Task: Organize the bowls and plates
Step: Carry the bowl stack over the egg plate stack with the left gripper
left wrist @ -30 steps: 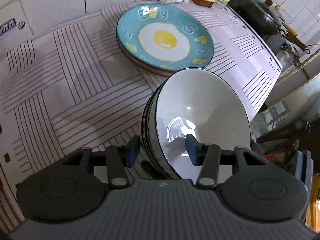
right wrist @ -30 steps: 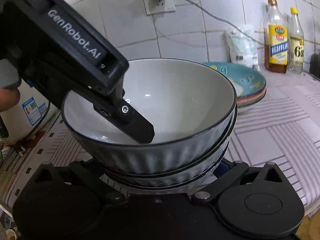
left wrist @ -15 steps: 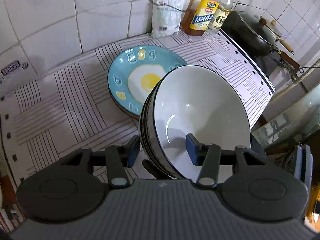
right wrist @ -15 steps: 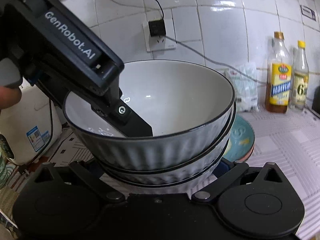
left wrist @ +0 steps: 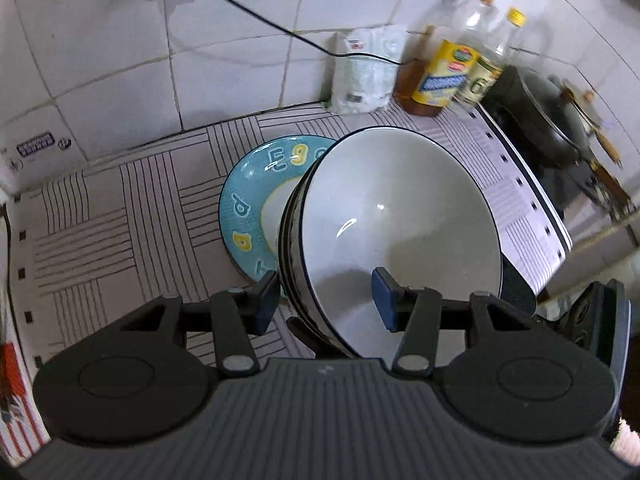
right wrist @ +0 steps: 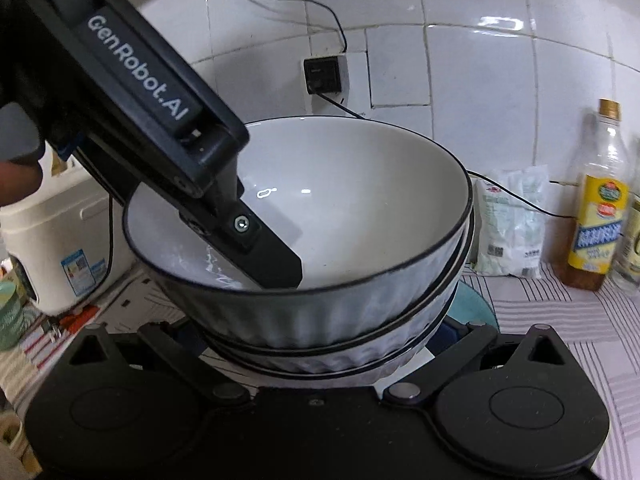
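3 stacked bowls (right wrist: 320,312), 2 bottles (left wrist: 460,64)

White tiled wall (left wrist: 224,60), striped countertop (left wrist: 120,216)

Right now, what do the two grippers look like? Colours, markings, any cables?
Left gripper: dark grey ribbed body, two round black discs, black linkage arms with silver pivot pins, blue pads. From the right wrist view its side reads "GenRobot.AI" in white. Right gripper: same black build with silver pins. No cables visible on either; no sleeve shows.
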Tool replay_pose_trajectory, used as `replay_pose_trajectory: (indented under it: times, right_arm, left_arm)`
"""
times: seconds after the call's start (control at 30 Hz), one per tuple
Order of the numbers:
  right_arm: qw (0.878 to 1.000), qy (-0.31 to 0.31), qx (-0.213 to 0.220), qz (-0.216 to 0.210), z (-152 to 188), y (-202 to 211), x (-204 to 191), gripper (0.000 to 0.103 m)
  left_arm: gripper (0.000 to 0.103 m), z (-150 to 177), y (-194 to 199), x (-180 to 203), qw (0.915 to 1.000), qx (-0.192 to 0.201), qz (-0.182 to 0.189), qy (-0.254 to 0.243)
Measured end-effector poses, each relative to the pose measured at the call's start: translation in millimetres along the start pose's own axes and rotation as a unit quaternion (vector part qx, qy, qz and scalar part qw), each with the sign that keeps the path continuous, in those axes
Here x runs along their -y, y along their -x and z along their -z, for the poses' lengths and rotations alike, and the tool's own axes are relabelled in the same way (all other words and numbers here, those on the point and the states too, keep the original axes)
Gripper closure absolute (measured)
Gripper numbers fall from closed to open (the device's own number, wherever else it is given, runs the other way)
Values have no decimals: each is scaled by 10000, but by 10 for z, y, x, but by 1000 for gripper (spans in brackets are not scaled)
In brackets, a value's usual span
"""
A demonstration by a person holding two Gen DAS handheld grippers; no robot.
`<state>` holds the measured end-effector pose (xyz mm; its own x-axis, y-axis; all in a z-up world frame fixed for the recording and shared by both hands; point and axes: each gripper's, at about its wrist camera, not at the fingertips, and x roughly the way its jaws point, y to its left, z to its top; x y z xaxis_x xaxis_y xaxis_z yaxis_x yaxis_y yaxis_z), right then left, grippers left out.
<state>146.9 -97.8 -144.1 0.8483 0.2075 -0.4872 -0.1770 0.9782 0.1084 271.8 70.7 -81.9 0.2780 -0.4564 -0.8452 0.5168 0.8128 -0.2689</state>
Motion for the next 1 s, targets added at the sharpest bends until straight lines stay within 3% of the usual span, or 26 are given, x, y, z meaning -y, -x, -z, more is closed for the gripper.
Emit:
replay_pose_trajectory:
  times: [0.37, 1.0]
  right_arm:
    - [9951, 465, -539, -683, 56, -451, 442, 0]
    - [9897, 430, -1014, -913, 255, -999, 773, 0]
  left_arm:
    - [54, -69, -523, -65, 9965, -27, -239, 803]
    - [54, -152, -1002, -92, 9940, -128, -570, 929]
